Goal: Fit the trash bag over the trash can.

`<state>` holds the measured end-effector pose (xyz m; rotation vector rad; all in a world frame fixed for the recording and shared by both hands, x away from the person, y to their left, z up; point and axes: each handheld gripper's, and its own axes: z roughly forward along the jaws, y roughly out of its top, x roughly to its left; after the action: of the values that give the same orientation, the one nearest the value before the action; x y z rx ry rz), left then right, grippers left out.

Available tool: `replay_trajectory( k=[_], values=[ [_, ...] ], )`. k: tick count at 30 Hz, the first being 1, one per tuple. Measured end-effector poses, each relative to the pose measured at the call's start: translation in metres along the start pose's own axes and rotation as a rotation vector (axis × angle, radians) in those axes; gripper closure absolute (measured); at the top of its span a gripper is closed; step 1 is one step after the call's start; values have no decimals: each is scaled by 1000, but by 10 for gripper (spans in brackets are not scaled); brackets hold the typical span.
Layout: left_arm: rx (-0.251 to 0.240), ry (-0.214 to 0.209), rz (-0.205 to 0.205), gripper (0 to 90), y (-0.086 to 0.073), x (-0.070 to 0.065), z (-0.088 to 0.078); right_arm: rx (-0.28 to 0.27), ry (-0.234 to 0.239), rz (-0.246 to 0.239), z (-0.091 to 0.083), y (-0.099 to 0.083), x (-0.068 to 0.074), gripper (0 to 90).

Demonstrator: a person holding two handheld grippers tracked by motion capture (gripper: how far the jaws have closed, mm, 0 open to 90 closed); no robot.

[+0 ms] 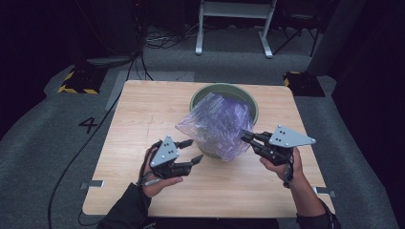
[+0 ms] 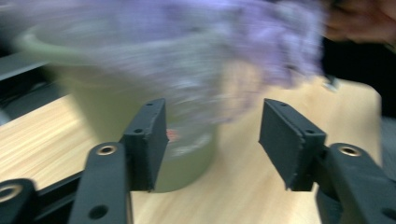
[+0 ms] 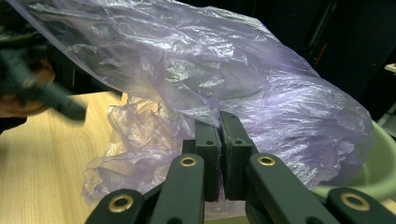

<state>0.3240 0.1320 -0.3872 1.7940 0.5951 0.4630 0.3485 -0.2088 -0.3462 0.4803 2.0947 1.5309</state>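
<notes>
Black jaws of the right tool [image 3: 220, 140] stand nearest in the right gripper view, pressed together on a fold of the purple plastic bag [image 3: 224, 88], whose thin crinkled film billows up and away over them. Seen from the high view, this right tool [image 1: 244, 135] grips the bag [image 1: 217, 125] at its right edge, with the person's hand wrapped around the tool's body and the grey three-cornered plate on top. The bag sits in and spills over the green bucket [image 1: 252, 102], which stands on the wooden counter [image 1: 143, 114] toward its far middle; the film hangs down the near side of the bucket toward the counter. The left tool [image 1: 193, 150] hovers just left of the bag with its jaws apart and nothing between them; in the left gripper view the left tool [image 2: 212, 140] has its pads spread wide, with the blurred bucket [image 2: 102, 102] and bag [image 2: 196, 56] beyond them. Writing that can be read is limited to a dark "4" [image 1: 88, 125] marked on the grey floor [image 1: 38, 143] left of the counter; no brand or label can be made out on the bag or bucket.
</notes>
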Motion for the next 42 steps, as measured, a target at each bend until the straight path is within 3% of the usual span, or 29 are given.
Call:
replay_trajectory(
  k=[1, 4, 5, 10, 13, 18, 21, 26, 30, 42],
  values=[
    [-33, 2, -45, 372, 0, 8, -4, -2, 0, 7, -2, -1, -2, 868],
    [-57, 3, -87, 326, 4, 16, -4, 6, -4, 13, -7, -6, -6, 867],
    [-58, -18, -93, 307, 6, 16, -2, 8, -4, 23, -8, -7, -8, 866],
    [-50, -40, -86, 229, 16, 11, 15, 9, 9, 33, -9, -12, -11, 848],
    [-58, -51, -105, 245, 20, 12, 23, 4, 27, 30, -10, -13, -11, 838],
    [-42, 5, -52, 690, 20, 12, 27, 3, 64, 31, -15, -15, -11, 778],
    [-25, 32, -31, 855, 19, 15, 27, 6, 58, 29, -17, -16, -11, 810],
    [4, 55, -29, 896, 16, 24, 23, 5, -6, 50, -25, -20, -19, 895],
    [34, 65, -26, 896, 13, 31, 20, 18, -78, 82, -30, -27, -31, 897],
    [129, 120, -20, 896, -4, 46, 23, 95, -219, 192, -32, -62, -69, 897]
  ],
)
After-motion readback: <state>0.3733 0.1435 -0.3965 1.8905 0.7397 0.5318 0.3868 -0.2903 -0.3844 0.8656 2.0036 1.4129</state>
